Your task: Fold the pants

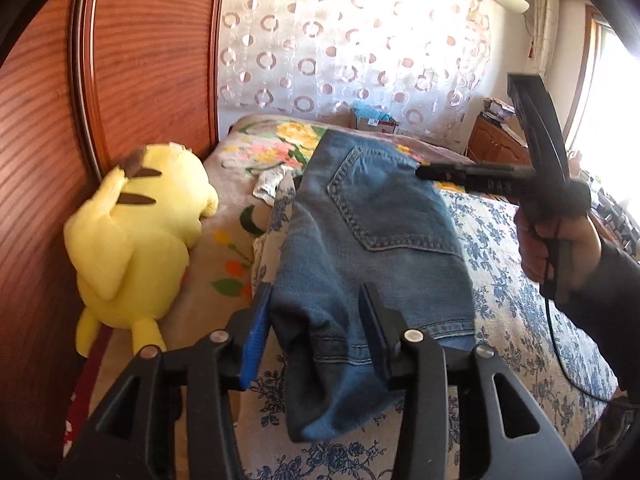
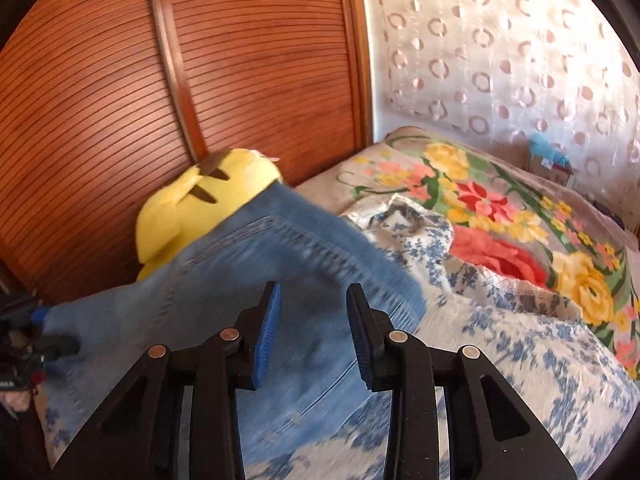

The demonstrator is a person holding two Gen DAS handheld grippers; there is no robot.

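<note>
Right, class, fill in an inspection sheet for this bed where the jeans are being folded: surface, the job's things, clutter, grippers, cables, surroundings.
Surface: blue-flowered bed cover, rumpled at its far edge, lying over a bright flowered blanket.
Job's things: jeans folded, back pocket up, lying on the cover.
Clutter: yellow plush toy beside the jeans, against the wardrobe.
Grippers: left gripper jaws apart, with the jeans' near fold between them; right gripper jaws apart over the jeans, no cloth clearly pinched.
Cables: black cable hangs from the right gripper's handle.
Surroundings: slatted wooden wardrobe, ring-patterned curtain, bright window on the right.
</note>
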